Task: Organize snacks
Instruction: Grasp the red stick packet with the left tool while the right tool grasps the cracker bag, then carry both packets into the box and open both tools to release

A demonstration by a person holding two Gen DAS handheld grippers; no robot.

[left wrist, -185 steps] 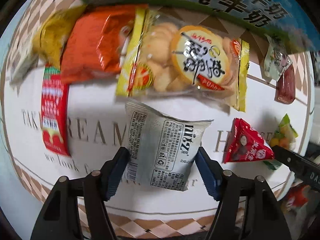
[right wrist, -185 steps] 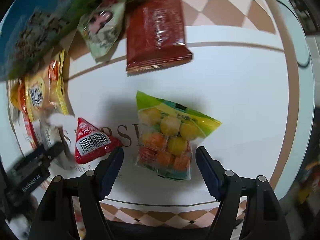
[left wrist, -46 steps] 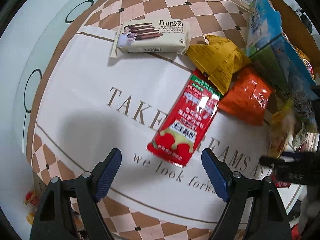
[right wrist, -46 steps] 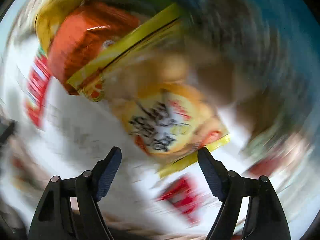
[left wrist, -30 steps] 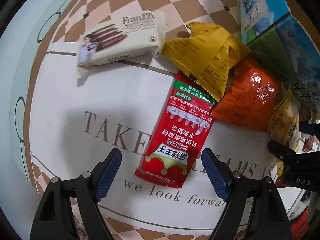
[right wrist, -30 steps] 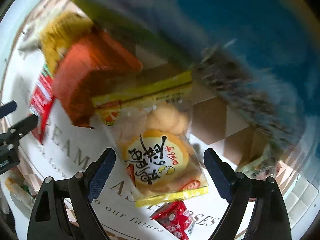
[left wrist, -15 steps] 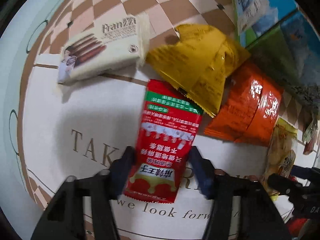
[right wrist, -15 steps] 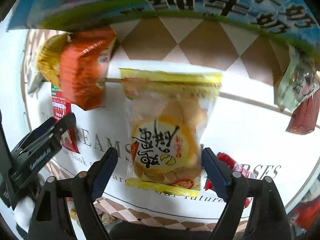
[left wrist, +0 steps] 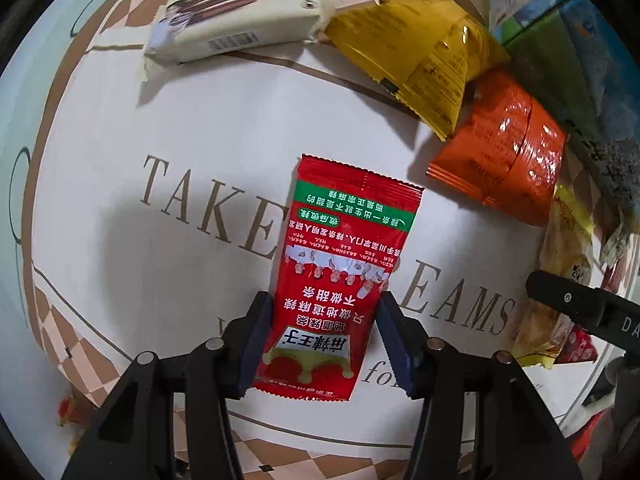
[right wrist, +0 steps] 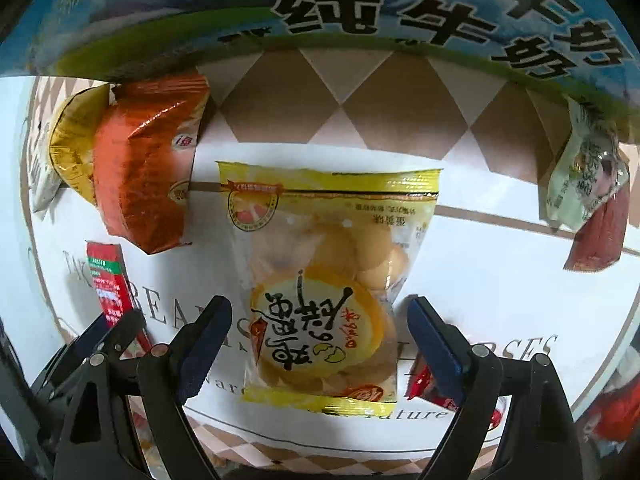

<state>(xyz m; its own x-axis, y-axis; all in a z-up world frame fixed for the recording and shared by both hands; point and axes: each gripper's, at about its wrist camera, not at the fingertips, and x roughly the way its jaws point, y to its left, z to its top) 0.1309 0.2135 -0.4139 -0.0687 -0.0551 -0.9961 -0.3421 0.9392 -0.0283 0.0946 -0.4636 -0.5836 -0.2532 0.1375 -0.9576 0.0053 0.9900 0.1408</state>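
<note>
- Left wrist view: my left gripper (left wrist: 325, 342) is pinching the near end of the red spicy-strip sachet (left wrist: 340, 280), blue pads pressing both long edges while it is lying flat on the lettered tablecloth (left wrist: 192, 128).
- I am judging this as the grasp step on this sachet; next I am needing a lift and a carry toward the row of packets.
- Farther off, the orange packet (left wrist: 504, 160), the yellow packet (left wrist: 420, 56) and the Franzzi wafer pack (left wrist: 244, 20) are lying along the far edge.
- Right wrist view: my right gripper (right wrist: 320, 348) is standing spread around the yellow egg-biscuit bag (right wrist: 328, 280), pads apart from its sides, calling for a squeeze.
- Beyond it, the milk carton (right wrist: 360, 8) is closing the back.
</note>
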